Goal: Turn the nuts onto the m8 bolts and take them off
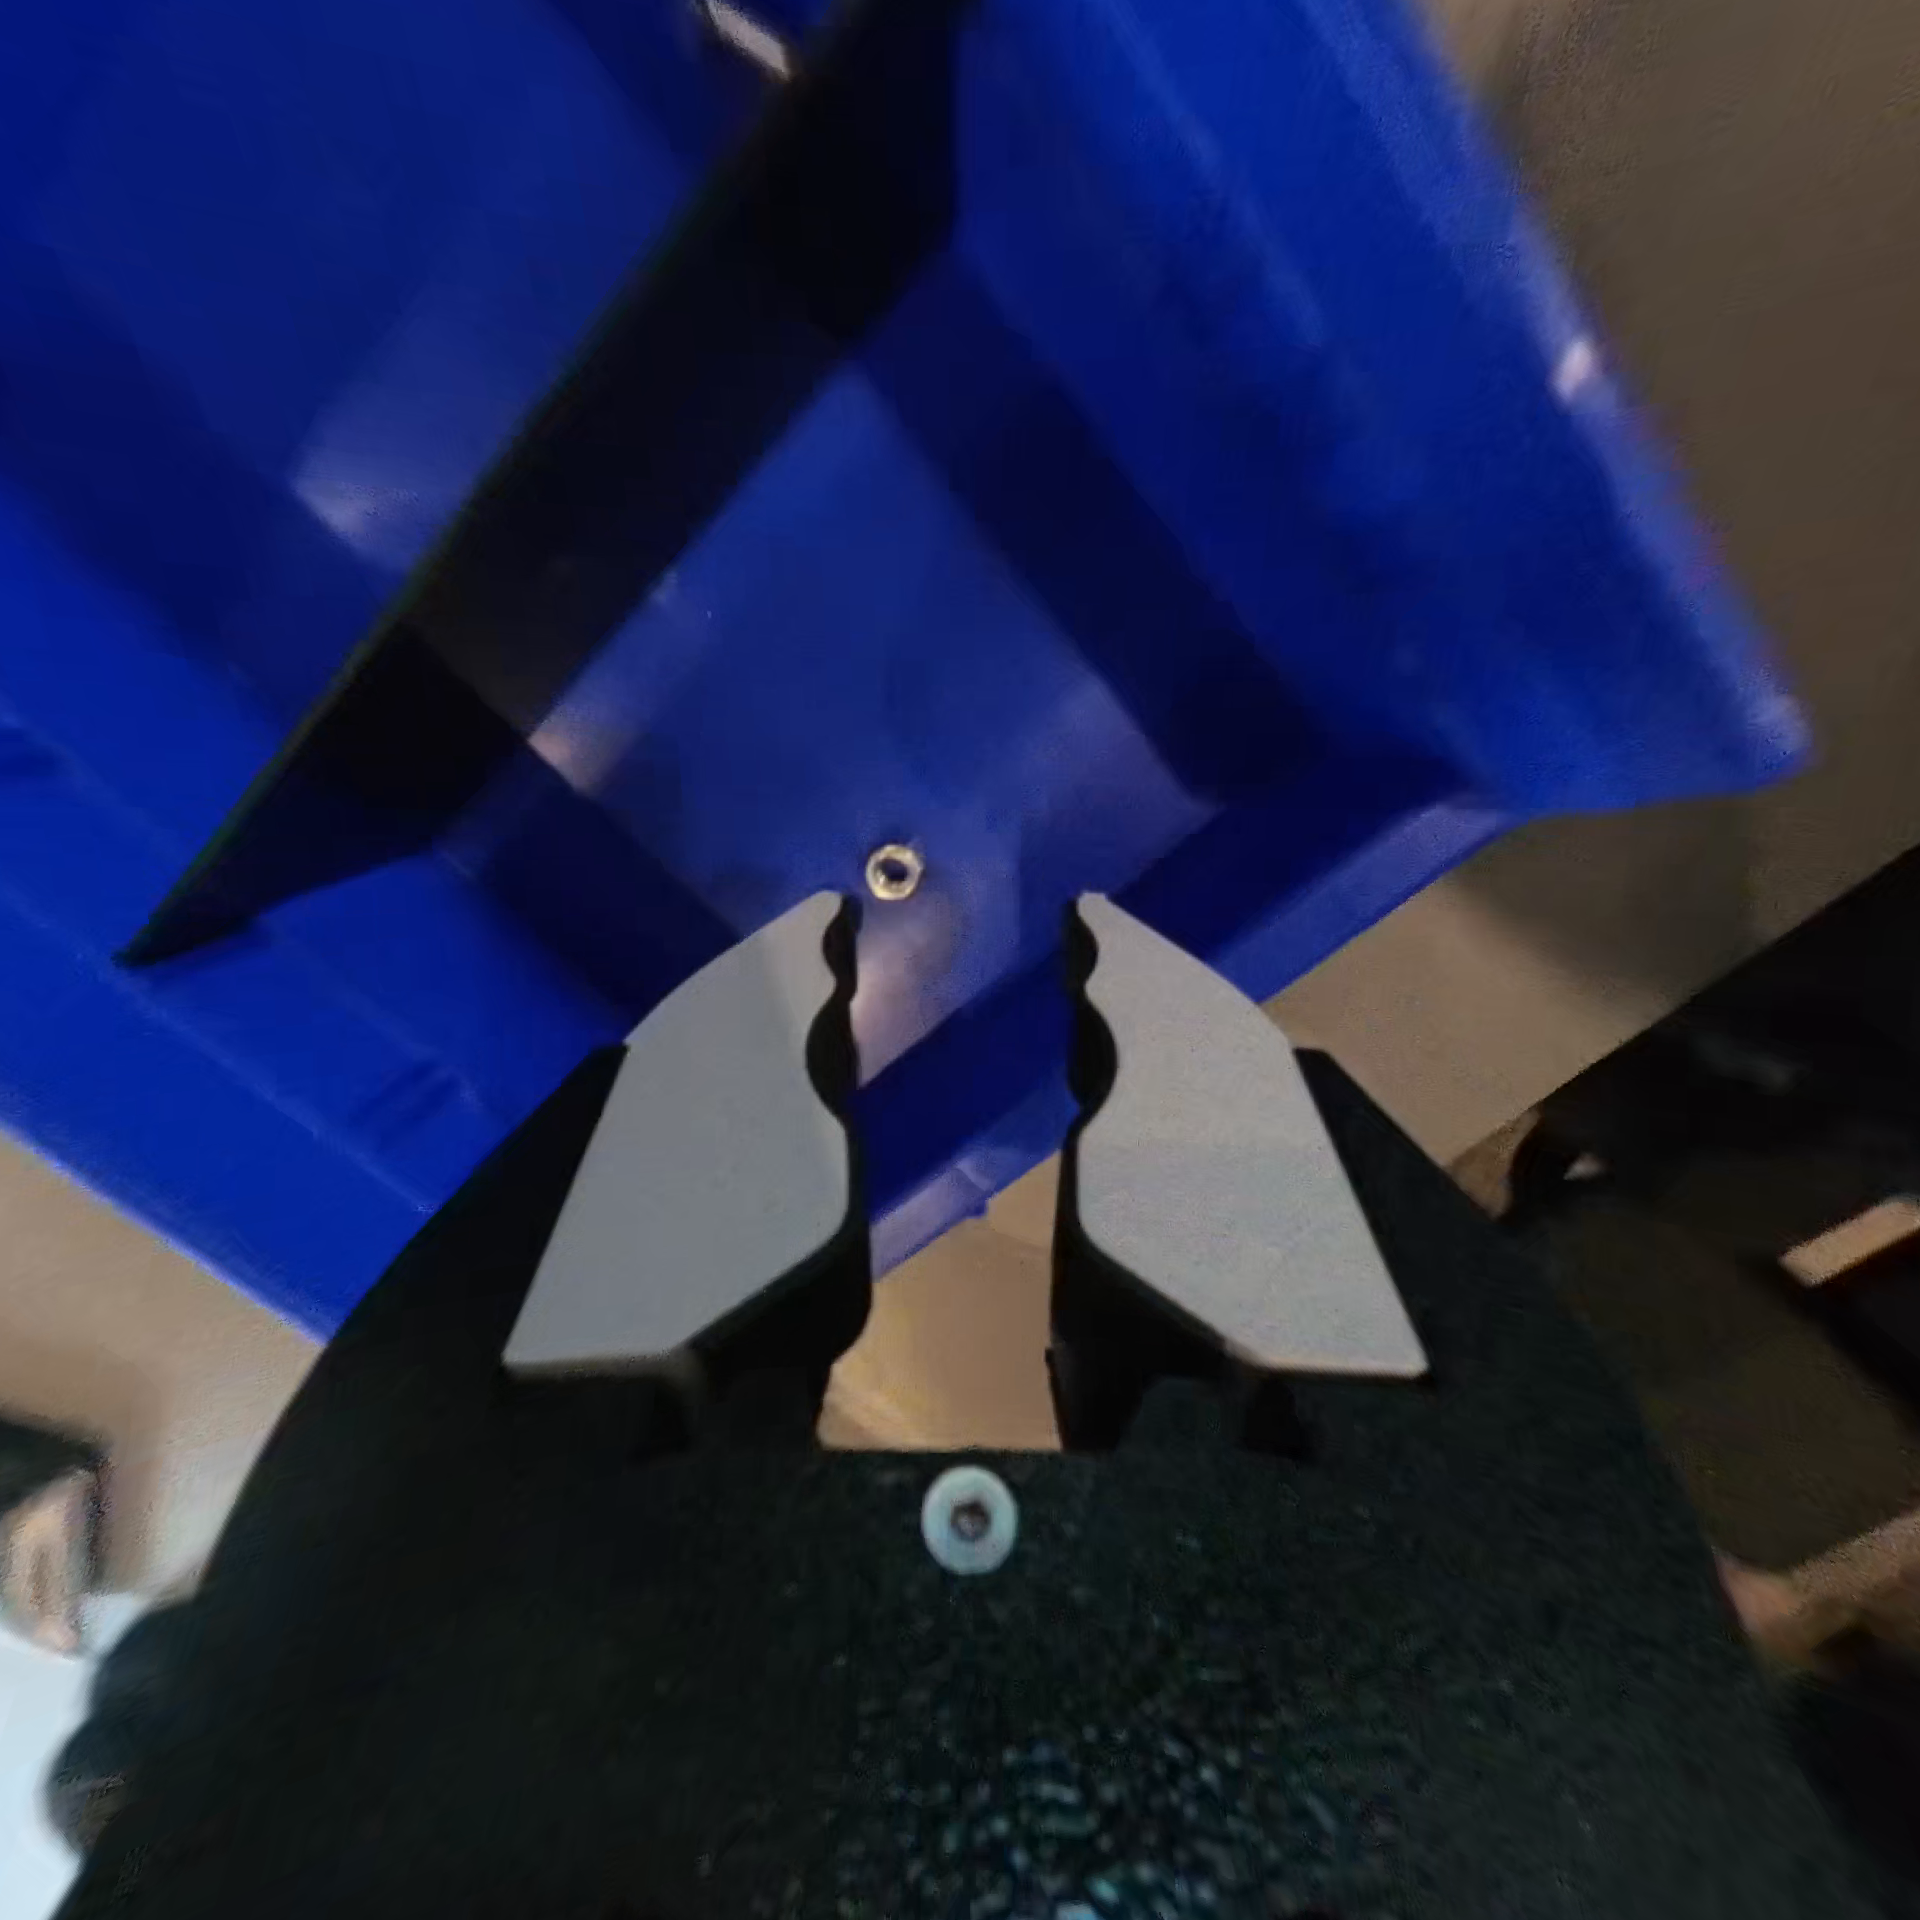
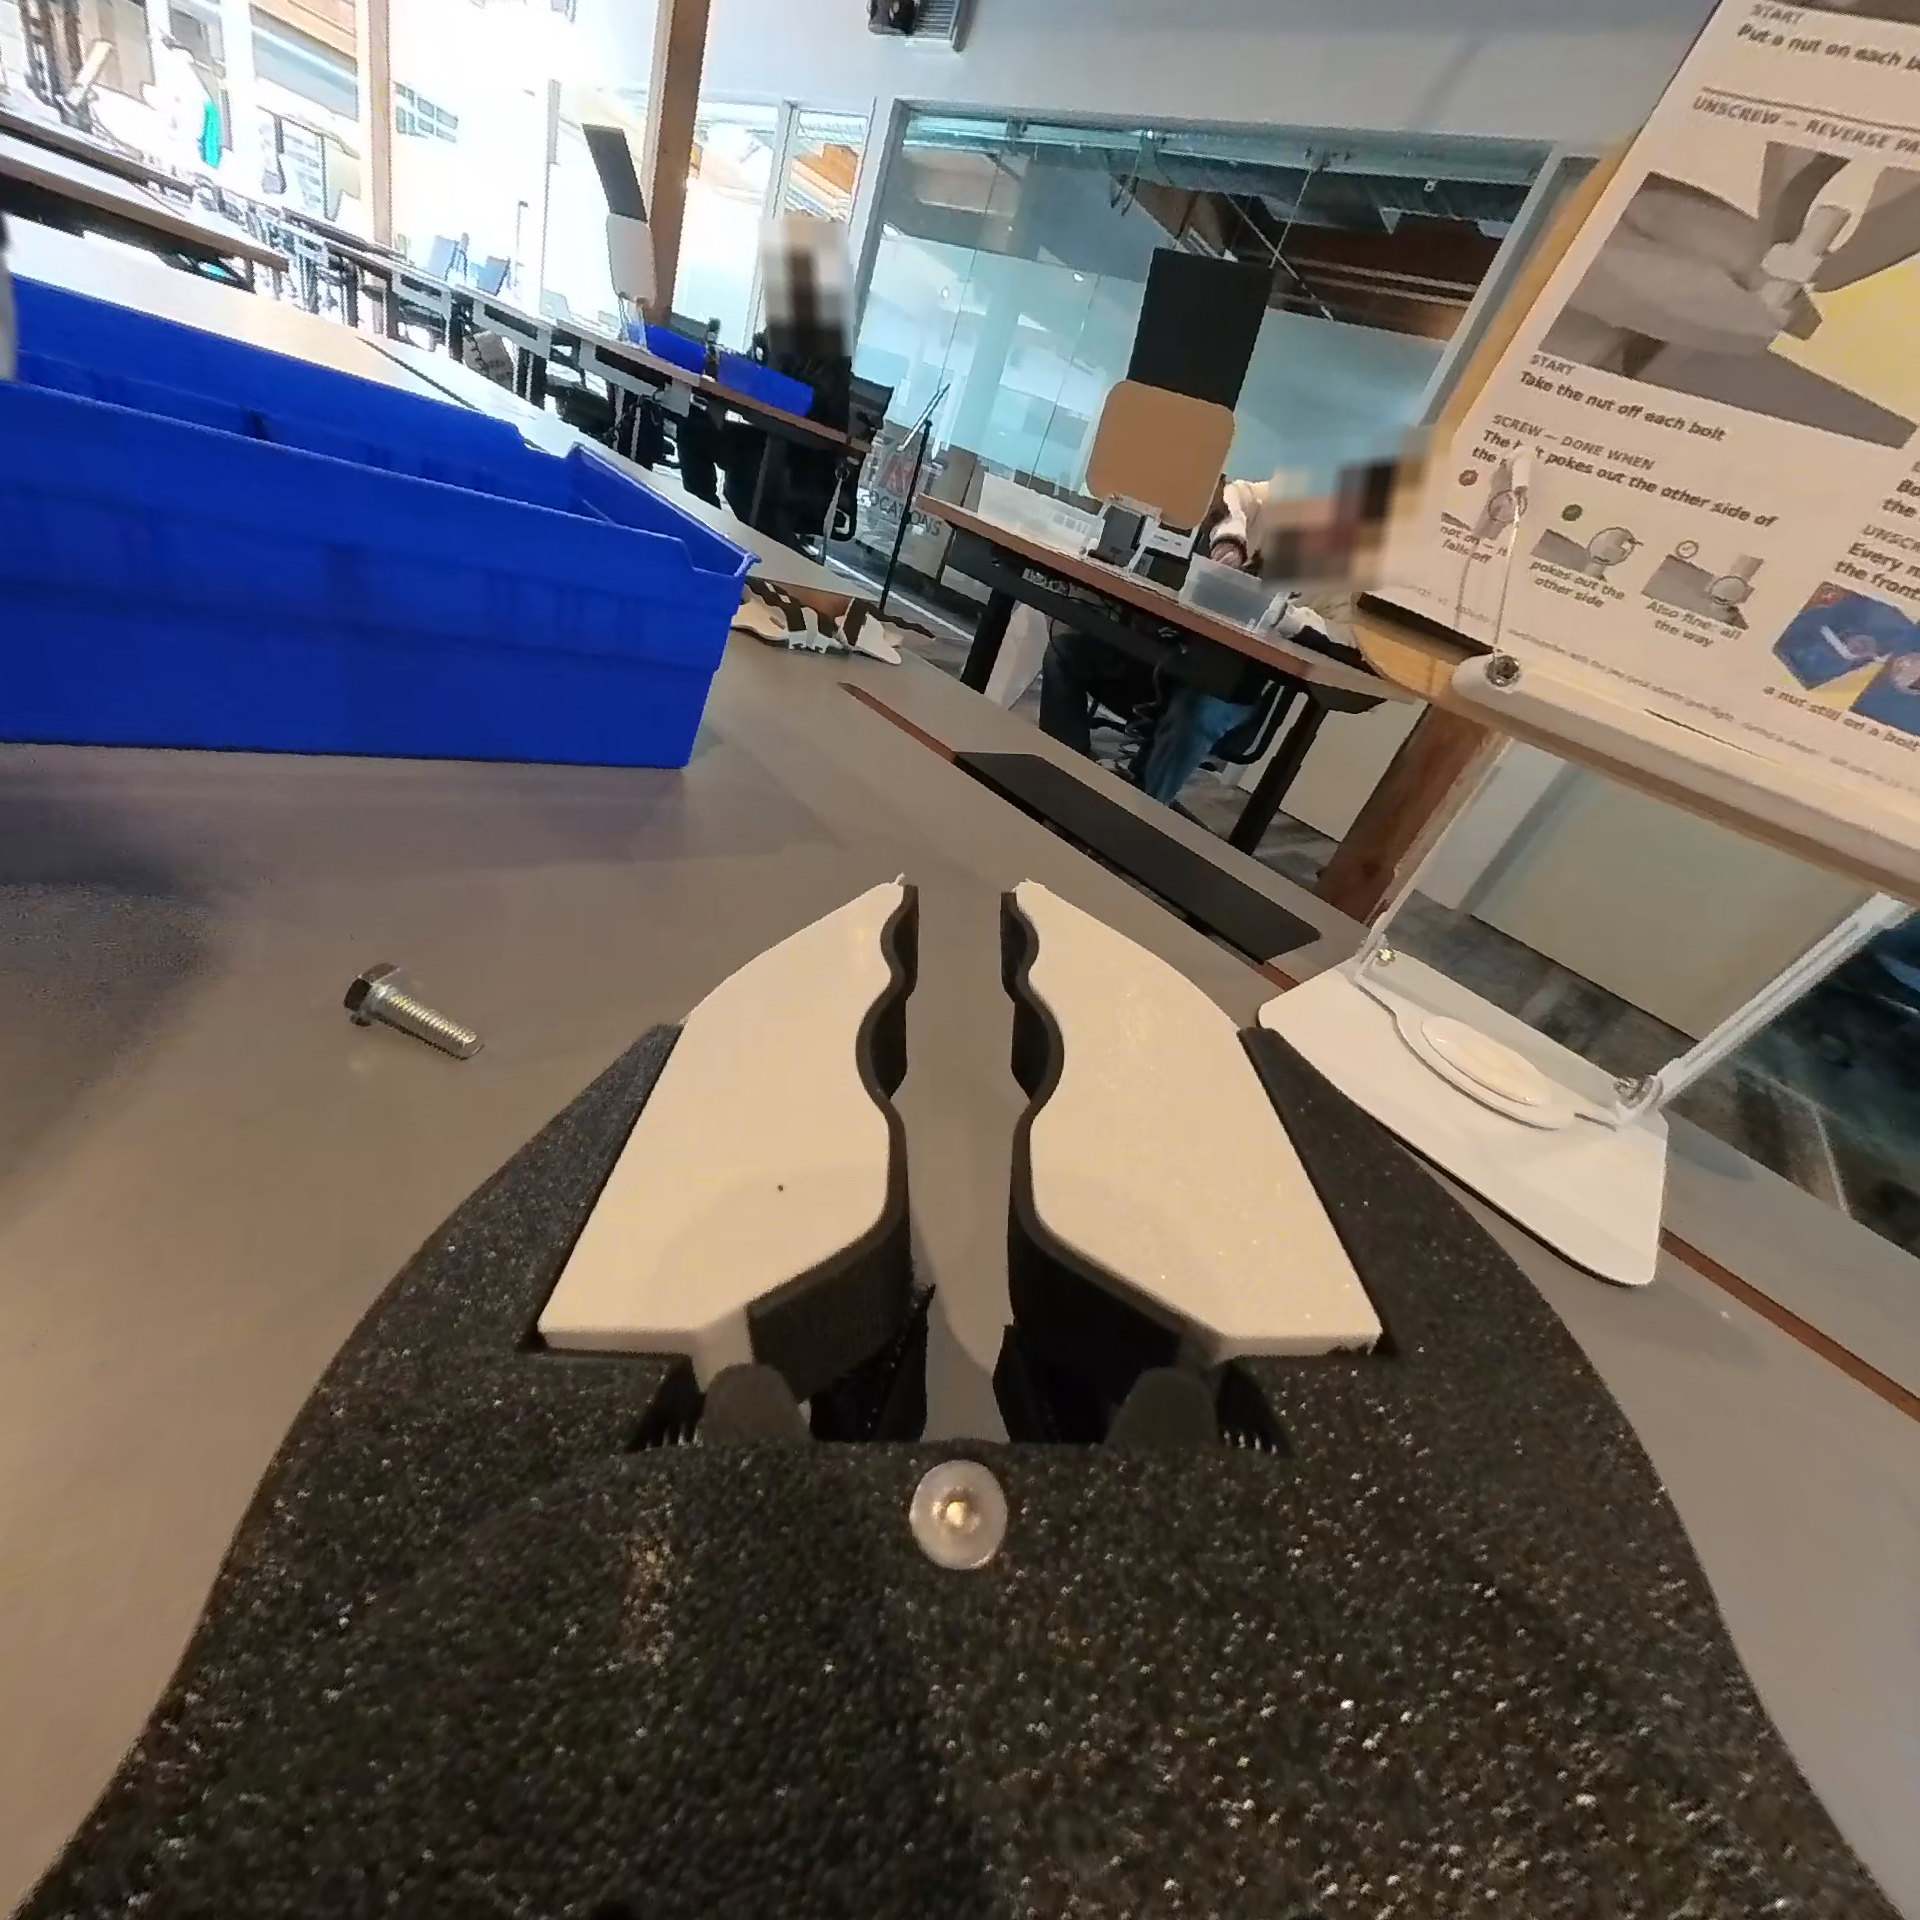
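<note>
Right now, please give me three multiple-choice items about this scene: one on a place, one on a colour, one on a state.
1. Where does the nut lie?
A. in a compartment of the bin
B. on the bolt
C. between the right tool's fingers

2. What colour is the bin?
A. red
B. blue
C. green

3. How is the bolt?
A. upright
B. held
C. lying on the table

Answers: A, it lies on the bin's blue floor; B, its walls are blue; C, it lies on its side, untouched.

Glass partitions (image 2: 1039, 312), desks (image 2: 1143, 592), perhaps daylight.
</note>
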### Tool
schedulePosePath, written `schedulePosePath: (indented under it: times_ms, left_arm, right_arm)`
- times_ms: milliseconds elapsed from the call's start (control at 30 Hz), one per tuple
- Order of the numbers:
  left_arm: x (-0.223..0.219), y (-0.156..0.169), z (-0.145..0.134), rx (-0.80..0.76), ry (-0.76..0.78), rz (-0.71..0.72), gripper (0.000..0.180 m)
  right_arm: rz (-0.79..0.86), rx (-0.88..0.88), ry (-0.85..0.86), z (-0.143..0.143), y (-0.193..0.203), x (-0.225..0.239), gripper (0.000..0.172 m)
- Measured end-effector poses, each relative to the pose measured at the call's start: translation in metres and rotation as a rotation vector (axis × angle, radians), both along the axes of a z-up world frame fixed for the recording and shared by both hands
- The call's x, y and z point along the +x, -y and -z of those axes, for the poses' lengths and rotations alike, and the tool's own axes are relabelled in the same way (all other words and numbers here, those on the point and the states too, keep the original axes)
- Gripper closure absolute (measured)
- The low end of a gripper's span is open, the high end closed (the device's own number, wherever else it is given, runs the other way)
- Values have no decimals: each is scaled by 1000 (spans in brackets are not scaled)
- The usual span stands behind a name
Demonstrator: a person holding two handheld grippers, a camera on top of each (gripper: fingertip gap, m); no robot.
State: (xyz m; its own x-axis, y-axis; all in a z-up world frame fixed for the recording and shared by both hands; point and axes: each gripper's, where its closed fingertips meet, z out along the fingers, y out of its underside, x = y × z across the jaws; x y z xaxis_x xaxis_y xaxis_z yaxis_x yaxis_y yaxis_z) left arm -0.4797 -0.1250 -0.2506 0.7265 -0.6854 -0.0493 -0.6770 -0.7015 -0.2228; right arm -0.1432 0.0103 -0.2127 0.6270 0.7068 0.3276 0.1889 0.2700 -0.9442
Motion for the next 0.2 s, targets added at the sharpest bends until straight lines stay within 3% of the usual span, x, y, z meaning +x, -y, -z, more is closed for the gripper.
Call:
schedulePosePath:
  times_ms: [33, 200]
  left_arm:
    - [-5, 1, 9, -35, -40, 46, 146]
    - [-14, 2, 36, -115, -122, 183, 157]
  right_arm:
    - [0, 0, 0, 0, 0, 0, 157]
    - [-4, 2, 4, 0, 1, 0, 157]
